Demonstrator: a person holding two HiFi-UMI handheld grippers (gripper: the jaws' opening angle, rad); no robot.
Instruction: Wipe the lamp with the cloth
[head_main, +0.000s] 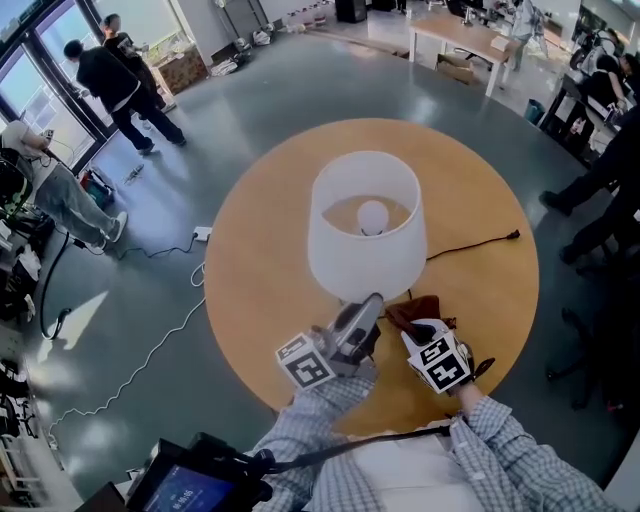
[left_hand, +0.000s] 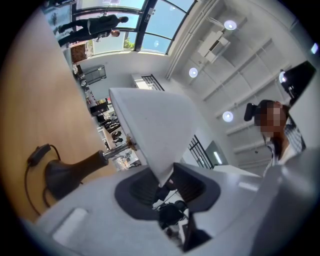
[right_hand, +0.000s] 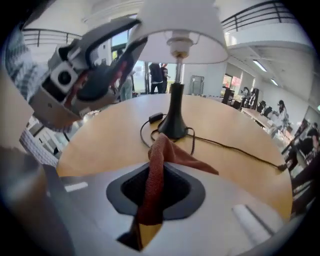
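Note:
A lamp with a white shade (head_main: 365, 225) stands in the middle of the round wooden table (head_main: 260, 270); its dark base (right_hand: 173, 127) shows in the right gripper view. My left gripper (head_main: 370, 303) reaches up to the near lower rim of the shade (left_hand: 150, 130) and is shut on that rim (left_hand: 162, 187). Just to its right, low over the table, my right gripper (head_main: 420, 335) is shut on a reddish-brown cloth (right_hand: 160, 160). The cloth (head_main: 418, 310) drapes forward from the jaws toward the lamp base.
The lamp's black cord (head_main: 470, 245) runs right across the table to a loose plug (head_main: 514, 236). A white power strip (head_main: 202, 233) and cable lie on the floor to the left. People stand at the far left and at the right edge. A desk (head_main: 455, 35) stands at the back.

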